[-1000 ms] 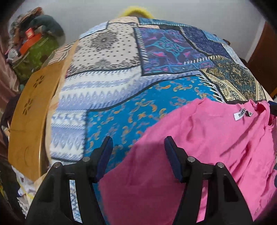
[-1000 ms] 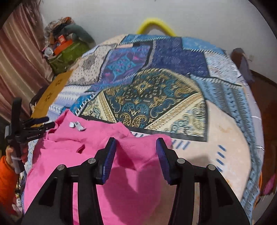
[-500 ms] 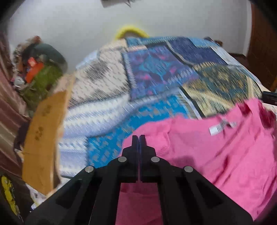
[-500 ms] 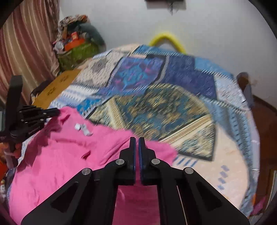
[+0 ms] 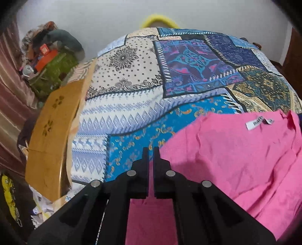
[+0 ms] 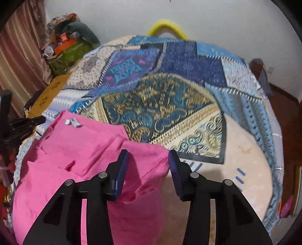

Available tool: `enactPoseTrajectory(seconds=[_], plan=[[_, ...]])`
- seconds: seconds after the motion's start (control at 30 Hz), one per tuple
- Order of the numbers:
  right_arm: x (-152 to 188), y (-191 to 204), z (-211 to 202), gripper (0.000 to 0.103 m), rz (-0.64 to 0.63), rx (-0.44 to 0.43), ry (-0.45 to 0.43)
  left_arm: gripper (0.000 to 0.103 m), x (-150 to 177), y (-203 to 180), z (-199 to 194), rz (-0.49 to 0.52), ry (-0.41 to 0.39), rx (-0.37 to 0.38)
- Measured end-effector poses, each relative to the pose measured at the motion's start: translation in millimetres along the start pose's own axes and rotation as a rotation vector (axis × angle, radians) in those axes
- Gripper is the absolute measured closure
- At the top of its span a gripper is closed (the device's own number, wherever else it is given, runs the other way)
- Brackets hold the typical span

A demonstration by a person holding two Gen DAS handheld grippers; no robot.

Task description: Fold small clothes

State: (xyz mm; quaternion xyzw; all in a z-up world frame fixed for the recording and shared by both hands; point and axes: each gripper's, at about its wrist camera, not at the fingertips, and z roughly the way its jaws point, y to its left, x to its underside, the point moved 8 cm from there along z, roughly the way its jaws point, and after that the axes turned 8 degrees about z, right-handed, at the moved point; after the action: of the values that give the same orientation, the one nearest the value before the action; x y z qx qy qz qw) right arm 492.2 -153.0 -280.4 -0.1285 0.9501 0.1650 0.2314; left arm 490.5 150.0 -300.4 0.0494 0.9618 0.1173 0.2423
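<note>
One patchwork bedspread (image 6: 169, 105) fills the room, pink garment (image 6: 79, 150) atop.

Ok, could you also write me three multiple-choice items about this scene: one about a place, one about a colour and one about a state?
1. Where does the pink garment lie?
A. on the floor
B. on the patterned bedspread
C. inside a box

2. What colour is the curved thing behind the far edge of the bed?
A. yellow
B. red
C. black

3. In what state is the garment?
A. folded into a neat square
B. hung on a hanger
C. rumpled, with its white label showing

Answers:
1 B, the cloth rests on the blue patchwork.
2 A, a yellow arc rises against the white wall.
3 C, the cloth is creased and the label lies bare near its far edge.
</note>
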Motion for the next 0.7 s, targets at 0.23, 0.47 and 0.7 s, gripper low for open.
enactPoseTrajectory(seconds=[0.23, 0.47, 0.7], plan=[[4, 11, 8, 0.097, -0.078, -0.025, 0.006, 0.085, 8, 1, -1, -0.032, 0.006, 0.041], [-7, -11, -5, 0.097, -0.032, 0.047, -0.039, 0.084, 9, 3, -12, -0.029, 0.007, 0.047], [-3, 8, -51, 0.057, -0.078, 0.057, -0.057, 0.056, 21, 10, -58, -0.054, -0.04, 0.04]])
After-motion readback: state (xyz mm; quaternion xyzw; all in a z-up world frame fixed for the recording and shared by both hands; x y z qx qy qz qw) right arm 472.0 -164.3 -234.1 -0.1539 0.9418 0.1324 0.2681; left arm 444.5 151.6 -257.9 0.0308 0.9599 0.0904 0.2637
